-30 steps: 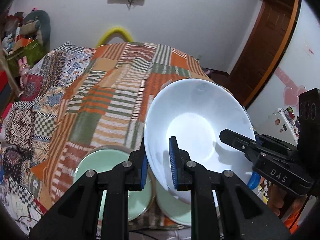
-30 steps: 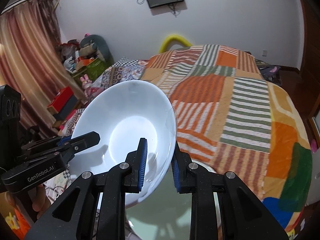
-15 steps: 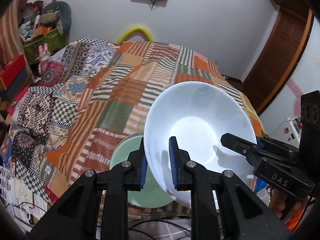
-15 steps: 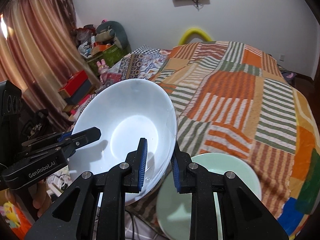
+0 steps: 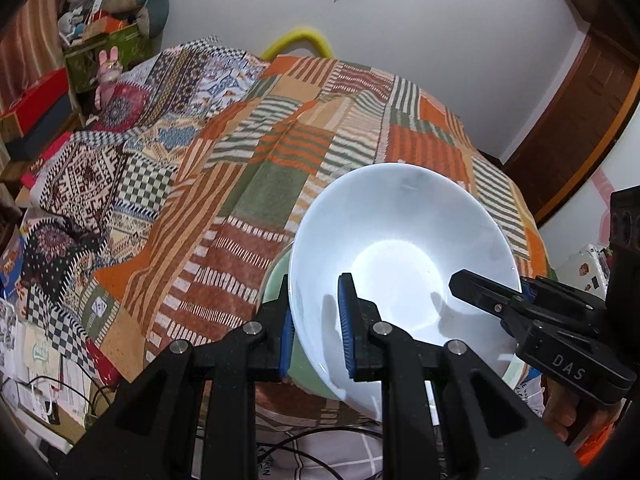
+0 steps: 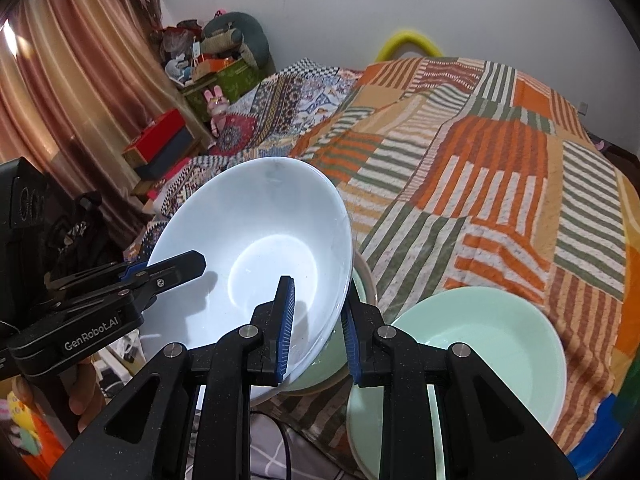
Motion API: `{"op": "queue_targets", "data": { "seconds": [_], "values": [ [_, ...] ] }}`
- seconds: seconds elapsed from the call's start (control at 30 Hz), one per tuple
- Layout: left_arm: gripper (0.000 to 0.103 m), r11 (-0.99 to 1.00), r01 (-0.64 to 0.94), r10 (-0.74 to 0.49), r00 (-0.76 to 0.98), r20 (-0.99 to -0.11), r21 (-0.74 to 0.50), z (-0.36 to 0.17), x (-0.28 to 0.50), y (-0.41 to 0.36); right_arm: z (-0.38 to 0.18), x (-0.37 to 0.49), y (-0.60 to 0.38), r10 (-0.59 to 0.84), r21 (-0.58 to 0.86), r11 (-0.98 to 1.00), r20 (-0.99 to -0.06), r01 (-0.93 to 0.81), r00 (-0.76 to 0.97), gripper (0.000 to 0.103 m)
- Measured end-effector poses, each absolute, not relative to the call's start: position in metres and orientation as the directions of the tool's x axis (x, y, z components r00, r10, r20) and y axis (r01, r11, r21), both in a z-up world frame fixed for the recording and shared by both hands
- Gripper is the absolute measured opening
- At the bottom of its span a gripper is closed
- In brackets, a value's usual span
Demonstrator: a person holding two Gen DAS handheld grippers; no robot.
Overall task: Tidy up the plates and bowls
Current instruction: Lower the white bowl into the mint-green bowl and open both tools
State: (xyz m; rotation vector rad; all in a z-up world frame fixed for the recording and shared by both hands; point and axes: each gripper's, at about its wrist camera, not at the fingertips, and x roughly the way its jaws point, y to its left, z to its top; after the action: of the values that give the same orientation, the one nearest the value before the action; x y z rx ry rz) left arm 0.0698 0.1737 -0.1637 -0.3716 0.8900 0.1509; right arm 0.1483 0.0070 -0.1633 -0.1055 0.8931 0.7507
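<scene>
A white bowl [image 5: 400, 248] [image 6: 248, 256] hangs tilted between both grippers. My left gripper [image 5: 316, 320] is shut on its near-left rim, one blue pad inside and one outside. My right gripper [image 6: 320, 320] is shut on the opposite rim and also shows in the left wrist view as the right gripper [image 5: 492, 296]. The left gripper [image 6: 172, 268] reaches in from the left. Just below the bowl, at the bed's near edge, lies a pale green dish [image 5: 276, 280] [image 6: 324, 368], mostly hidden. A second pale green dish [image 6: 480, 344] sits to its right.
A patchwork quilt [image 5: 248, 184] covers the bed. Cables [image 5: 320, 436] lie on the floor by the near edge. Boxes and toys [image 6: 216, 76] are stacked by the curtain at the left. A wooden door [image 5: 580, 120] stands at the right. A hand [image 6: 84, 396] holds the left gripper.
Both grippers have carried the white bowl to the left and lower, keeping their grip. It now hangs over the left green dish, and the right green dish has come fully into view.
</scene>
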Motion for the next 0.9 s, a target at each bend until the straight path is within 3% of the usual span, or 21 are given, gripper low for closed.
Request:
{"op": "queue_targets", "data": {
  "seconds": [0.9],
  "values": [
    [0.019,0.923,-0.316,-0.024,0.523,-0.852,-0.220,-0.222,0.084,0.180,-0.211,0.160,0.018,0.478,0.218,0.761,-0.825,-0.611,0.301,0.021]
  ]
}}
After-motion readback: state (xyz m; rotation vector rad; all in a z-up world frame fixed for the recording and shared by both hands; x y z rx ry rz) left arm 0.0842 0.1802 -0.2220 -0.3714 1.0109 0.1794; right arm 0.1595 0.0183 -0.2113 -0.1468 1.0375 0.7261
